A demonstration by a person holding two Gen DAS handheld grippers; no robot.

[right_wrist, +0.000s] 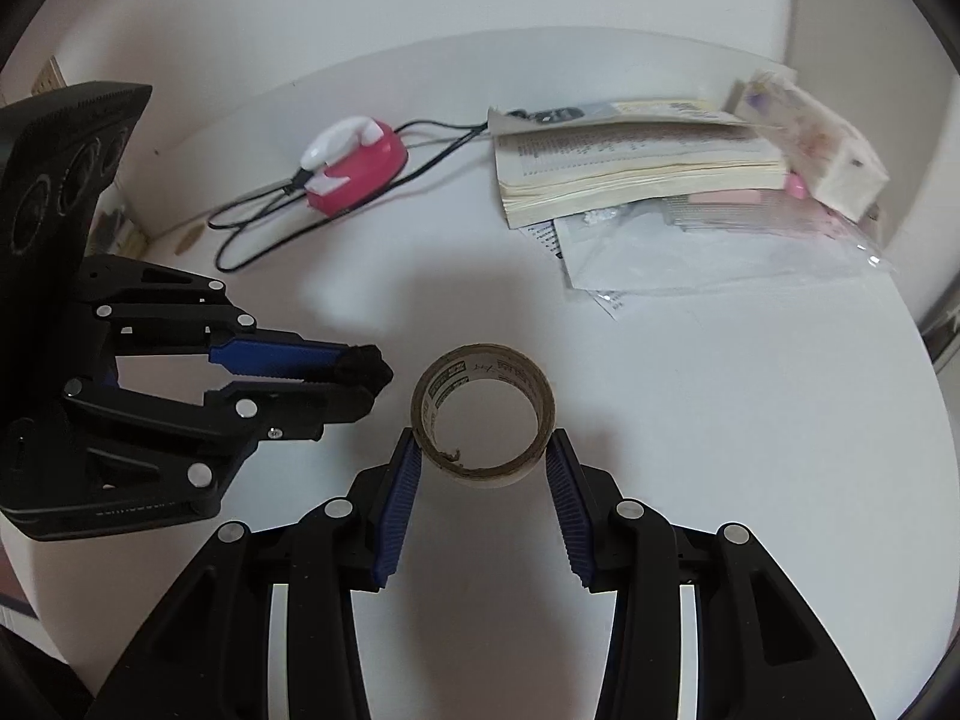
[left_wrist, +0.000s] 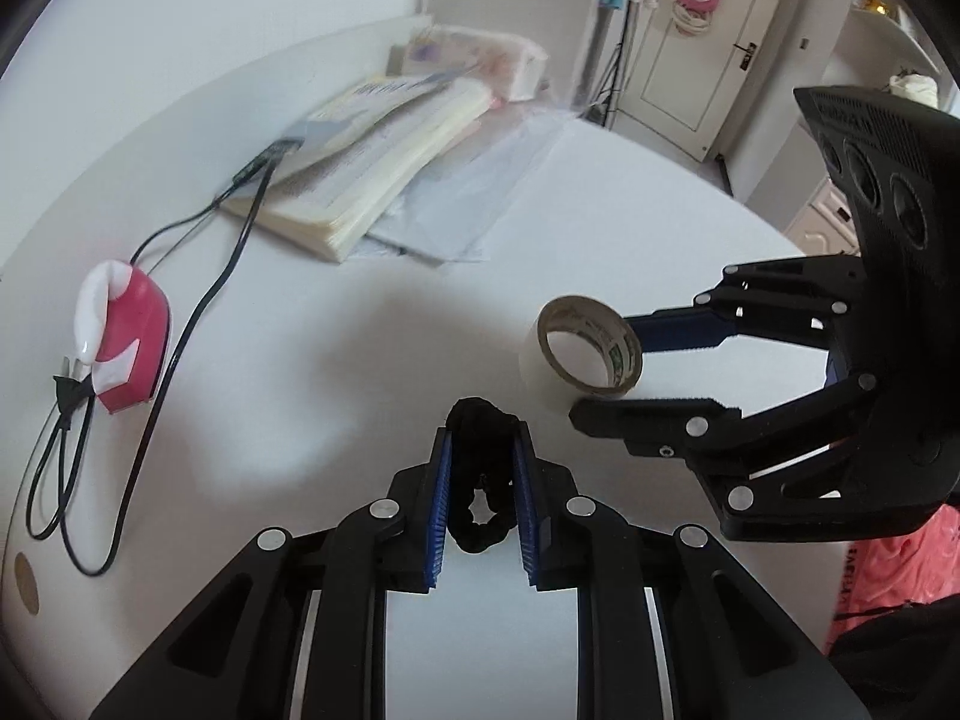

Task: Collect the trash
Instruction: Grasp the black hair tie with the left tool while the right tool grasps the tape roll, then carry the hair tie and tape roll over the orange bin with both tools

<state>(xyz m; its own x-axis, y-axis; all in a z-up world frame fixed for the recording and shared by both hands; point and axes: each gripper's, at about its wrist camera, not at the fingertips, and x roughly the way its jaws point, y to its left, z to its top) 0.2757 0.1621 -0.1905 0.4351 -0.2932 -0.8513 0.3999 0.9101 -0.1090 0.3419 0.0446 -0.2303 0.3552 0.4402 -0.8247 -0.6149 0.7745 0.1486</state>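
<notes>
My left tongs [left_wrist: 480,438] are closed down on a black fabric scrunchie hair tie [left_wrist: 482,480], which is pinched between the blue ribbed pads and bulges out past the tips. In the right wrist view the same tongs [right_wrist: 366,378] reach in from my left, the dark bundle at their tips.

My right tongs [right_wrist: 483,450] are spread wide around a brown cardboard-cored roll of clear tape [right_wrist: 483,414]. The roll sits between the two blue pads [right_wrist: 399,492], its rim close to both; whether either pad touches it I cannot tell. From the left wrist view, those tongs [left_wrist: 600,360] come in from my right, with the tape roll [left_wrist: 588,354] lodged between the fingertips, just ahead of the left tongs and to their right.

Everything rests on a round white table [right_wrist: 720,420], with a pale wall behind it and a white door [left_wrist: 702,42] farther off.

Ahead of the right tongs and to their left lies a pink and white plastic device [right_wrist: 354,165] with a looped black cable [right_wrist: 258,228]. Ahead and to the right is a thick open book with yellowed pages [right_wrist: 630,168], lying on clear plastic bags and papers [right_wrist: 708,252], beside a pale tissue packet [right_wrist: 816,138].
</notes>
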